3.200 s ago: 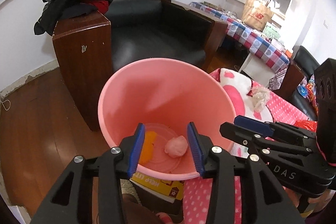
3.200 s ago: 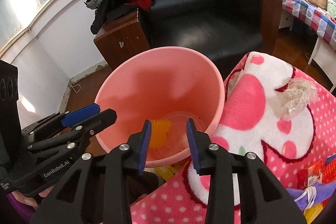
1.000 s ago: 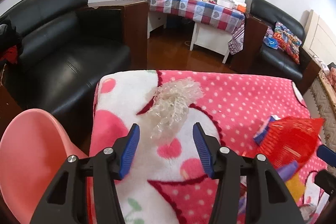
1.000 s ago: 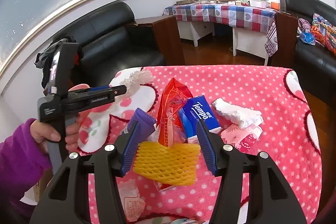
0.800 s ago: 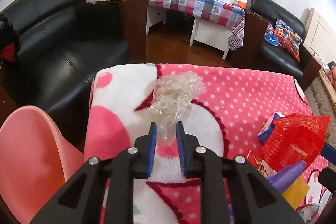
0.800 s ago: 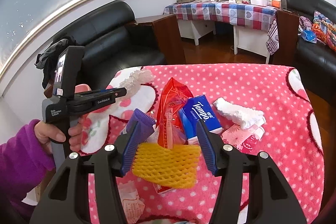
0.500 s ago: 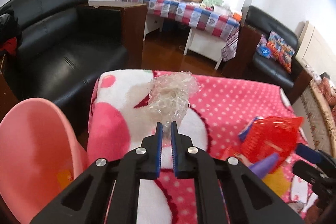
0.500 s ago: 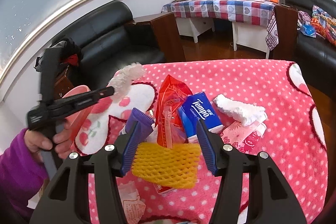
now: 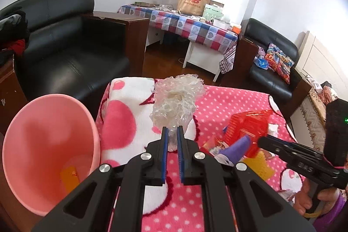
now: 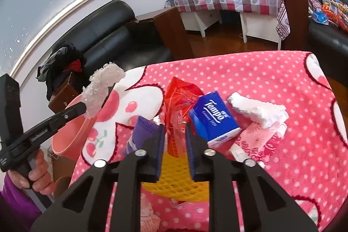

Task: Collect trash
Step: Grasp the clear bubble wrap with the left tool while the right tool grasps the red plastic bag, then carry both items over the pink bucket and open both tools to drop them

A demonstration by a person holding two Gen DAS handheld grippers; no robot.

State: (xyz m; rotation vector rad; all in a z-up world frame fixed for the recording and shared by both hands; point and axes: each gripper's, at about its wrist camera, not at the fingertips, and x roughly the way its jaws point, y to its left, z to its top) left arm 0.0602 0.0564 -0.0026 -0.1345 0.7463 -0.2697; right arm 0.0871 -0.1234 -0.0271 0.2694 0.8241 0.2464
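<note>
My left gripper (image 9: pixel 171 133) is shut on a crumpled clear plastic wrap (image 9: pixel 177 101) and holds it lifted above the pink blanket; the wrap also shows in the right wrist view (image 10: pixel 100 88). A pink bin (image 9: pixel 34 145) stands left of the table, with an orange scrap inside. My right gripper (image 10: pixel 174 129) has closed on the lower edge of a red plastic wrapper (image 10: pixel 180 97), above a yellow foam net (image 10: pixel 176 179). The left gripper also appears in the right wrist view (image 10: pixel 81 108).
On the pink dotted blanket (image 10: pixel 282 79) lie a blue Tempo tissue pack (image 10: pixel 214 116), a white crumpled tissue (image 10: pixel 258 110), a purple tube (image 10: pixel 139 132) and a pink wrapper (image 10: pixel 256 140). A black sofa (image 9: pixel 65 53) stands behind the bin.
My left gripper shut on the clear plastic wrap and lifted it off the blanket. My right gripper moved forward over the yellow net and closed on the red wrapper.
</note>
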